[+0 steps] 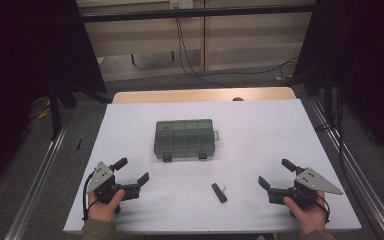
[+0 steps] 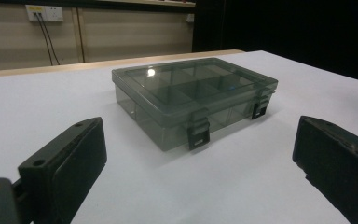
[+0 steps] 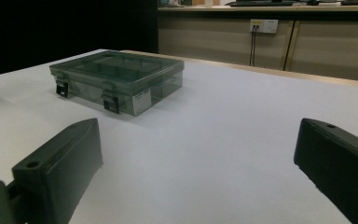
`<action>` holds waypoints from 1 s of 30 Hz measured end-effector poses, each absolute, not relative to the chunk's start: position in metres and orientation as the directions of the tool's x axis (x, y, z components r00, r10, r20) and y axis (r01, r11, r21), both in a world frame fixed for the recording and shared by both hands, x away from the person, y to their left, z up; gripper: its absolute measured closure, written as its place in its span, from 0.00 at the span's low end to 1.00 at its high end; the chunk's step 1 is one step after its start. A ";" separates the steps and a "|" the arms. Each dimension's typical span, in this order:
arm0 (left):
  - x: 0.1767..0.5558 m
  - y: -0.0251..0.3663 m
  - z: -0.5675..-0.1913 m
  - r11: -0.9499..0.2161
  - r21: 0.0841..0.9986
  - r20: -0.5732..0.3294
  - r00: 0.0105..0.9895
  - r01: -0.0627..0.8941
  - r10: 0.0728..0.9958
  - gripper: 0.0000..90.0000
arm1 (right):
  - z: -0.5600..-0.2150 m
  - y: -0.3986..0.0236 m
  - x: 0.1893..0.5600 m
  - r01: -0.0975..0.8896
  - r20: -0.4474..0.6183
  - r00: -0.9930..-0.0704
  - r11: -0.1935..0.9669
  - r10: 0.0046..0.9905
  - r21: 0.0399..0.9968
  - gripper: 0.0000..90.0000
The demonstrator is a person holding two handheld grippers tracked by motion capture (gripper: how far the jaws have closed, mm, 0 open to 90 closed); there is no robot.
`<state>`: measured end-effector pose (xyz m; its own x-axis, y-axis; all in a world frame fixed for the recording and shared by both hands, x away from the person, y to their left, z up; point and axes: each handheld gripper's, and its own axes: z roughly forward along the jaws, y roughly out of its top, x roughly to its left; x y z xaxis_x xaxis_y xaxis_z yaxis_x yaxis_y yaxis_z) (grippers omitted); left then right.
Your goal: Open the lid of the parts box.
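**Both grippers idle, organizer box shut and untouched**

The smoky clear compartment box (image 1: 185,138) sits mid-counter w/ lid down and both front latches facing the person; a small label shows on one end in the right gripper view. A short black stick-like item (image 1: 219,192), poss. a small tool or USB-type piece, too small to tell, lies on the white counter (image 1: 260,130) nearer the person, well apart from the box and between the two hands.

Left gripper (image 1: 132,172) rests low at the near left, jaws spread wide w/ nothing between them. Right gripper (image 1: 276,173) mirrors it at the near right, jaws likewise released and empty. Both point inward toward the box.

Likely risks from here:
- Box is light and sits loose on a smooth sheet; prying a latch w/ one gripper only could make it slide or tip unless the other braces it.
- Latches are small vs. the broad jaws, so a tip could slip off.
- The black item is thin and flat to the counter; the jaws may skid it away rather than pinch it.
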<state>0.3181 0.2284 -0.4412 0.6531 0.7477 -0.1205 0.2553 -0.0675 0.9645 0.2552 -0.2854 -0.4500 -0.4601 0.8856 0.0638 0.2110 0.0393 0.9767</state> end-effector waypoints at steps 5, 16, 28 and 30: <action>0.319 0.228 -0.441 -0.077 0.964 -0.112 0.655 0.253 0.747 0.03 | -0.450 -0.284 0.256 0.226 0.064 -0.453 0.045 0.889 0.973 0.01; 0.327 0.226 -0.442 -0.068 0.958 -0.134 0.648 0.277 0.750 0.02 | -0.448 -0.282 0.261 0.236 0.052 -0.448 0.062 0.893 0.970 0.02; 0.337 0.220 -0.440 -0.096 0.954 -0.115 0.643 0.283 0.757 0.02 | -0.443 -0.273 0.278 0.240 0.028 -0.450 0.091 0.893 0.966 0.04; 0.339 0.218 -0.440 -0.095 0.953 -0.119 0.643 0.288 0.757 0.02 | -0.442 -0.269 0.280 0.244 0.017 -0.461 0.108 0.887 0.964 0.04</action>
